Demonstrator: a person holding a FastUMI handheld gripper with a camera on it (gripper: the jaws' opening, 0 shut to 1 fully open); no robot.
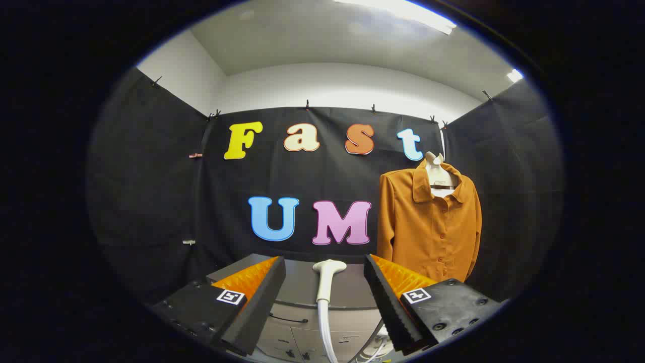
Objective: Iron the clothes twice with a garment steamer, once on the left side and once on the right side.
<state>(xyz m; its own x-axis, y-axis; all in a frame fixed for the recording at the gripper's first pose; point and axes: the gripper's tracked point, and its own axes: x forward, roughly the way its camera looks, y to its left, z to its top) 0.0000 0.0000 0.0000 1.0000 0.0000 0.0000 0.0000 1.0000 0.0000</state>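
Steamer head (328, 269), pale and upright on its white hose (322, 322), stands between the two fingers of my hand-held gripper (325, 302) and a little ahead of them; neither finger touches it. Left: my left finger (252, 297), spread well away from its partner. Centre: the steamer head and hose, rising in front of a grey cabinet (302, 297) with drawer fronts below; I cannot tell what the head rests on. Right: my right finger (398, 297), likewise held apart, so the jaws stand wide with nothing clamped. Beyond and right of that finger: an orange button-front shirt (428, 227) with a collar, hanging upright on a hanger (442, 181) against the black cloth wall (151, 191), well apart from the steamer head.
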